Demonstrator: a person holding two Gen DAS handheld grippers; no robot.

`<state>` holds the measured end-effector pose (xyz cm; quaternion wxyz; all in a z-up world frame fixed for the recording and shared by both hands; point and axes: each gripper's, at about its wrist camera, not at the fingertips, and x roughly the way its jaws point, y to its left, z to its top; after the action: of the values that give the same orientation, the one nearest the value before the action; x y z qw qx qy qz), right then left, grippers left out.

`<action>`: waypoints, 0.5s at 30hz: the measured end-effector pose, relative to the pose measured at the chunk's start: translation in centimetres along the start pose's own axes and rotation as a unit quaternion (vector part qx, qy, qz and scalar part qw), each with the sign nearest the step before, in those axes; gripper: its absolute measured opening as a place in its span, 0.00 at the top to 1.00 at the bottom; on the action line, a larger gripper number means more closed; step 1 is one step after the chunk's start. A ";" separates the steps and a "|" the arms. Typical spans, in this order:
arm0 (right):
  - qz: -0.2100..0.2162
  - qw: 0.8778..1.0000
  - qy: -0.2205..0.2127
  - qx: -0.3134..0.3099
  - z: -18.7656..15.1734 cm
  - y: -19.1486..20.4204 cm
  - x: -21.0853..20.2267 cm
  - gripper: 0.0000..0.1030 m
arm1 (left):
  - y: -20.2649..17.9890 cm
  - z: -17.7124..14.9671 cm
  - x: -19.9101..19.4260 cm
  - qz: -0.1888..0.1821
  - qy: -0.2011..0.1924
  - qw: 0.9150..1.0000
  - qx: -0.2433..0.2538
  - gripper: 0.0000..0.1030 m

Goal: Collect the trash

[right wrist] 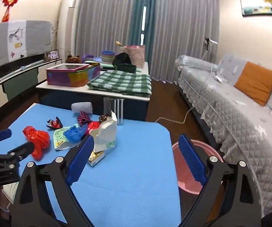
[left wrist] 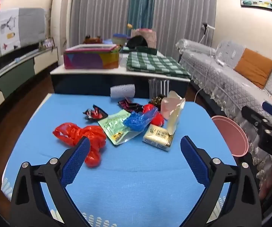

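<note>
Plainly, both the left gripper [left wrist: 135,147] and right gripper [right wrist: 136,147] gape — one pink bin [right wrist: 190,177], two red bags [left wrist: 83,136].

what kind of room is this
Most likely a home living room. A covered sofa with orange cushions runs along the right wall, full-length curtains close off the far side, and a framed picture hangs above. The trash lies on a blue-topped table.
</note>
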<state>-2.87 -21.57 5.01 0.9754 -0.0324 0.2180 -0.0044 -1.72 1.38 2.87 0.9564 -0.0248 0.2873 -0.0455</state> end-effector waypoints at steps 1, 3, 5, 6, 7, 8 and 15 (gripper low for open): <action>-0.001 1.000 0.004 0.012 -0.6 -0.2 0.2 0.13 | -0.1 -0.4 -0.1 0.002 -0.010 1.000 0.007 0.10; 0.000 0.999 0.017 0.036 -2.1 -0.6 0.9 0.13 | -0.1 -0.9 -0.1 0.004 -0.021 1.000 0.009 0.10; 0.002 0.998 0.039 0.051 -2.6 -0.6 1.6 0.14 | 0.2 -1.4 0.4 0.009 -0.024 1.000 -0.002 0.12; 0.009 0.998 0.042 0.051 -2.6 -0.3 1.7 0.14 | 0.3 -1.5 0.7 0.019 -0.023 1.000 -0.009 0.14; 0.009 0.999 0.034 0.038 -2.4 0.1 1.6 0.15 | 0.4 -1.4 0.9 0.021 -0.023 0.999 -0.014 0.14; 0.002 1.000 0.020 0.020 -2.2 0.4 1.3 0.15 | 0.3 -1.2 1.2 0.013 -0.019 1.000 -0.012 0.14; 0.015 0.999 0.034 0.023 -2.9 0.4 2.3 0.15 | -0.1 -1.3 1.2 0.003 -0.014 1.000 0.008 0.15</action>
<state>-2.00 -21.39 1.43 0.9678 -0.0068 0.2517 0.0037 -1.43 1.13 1.09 0.9608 -0.0171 0.2732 -0.0440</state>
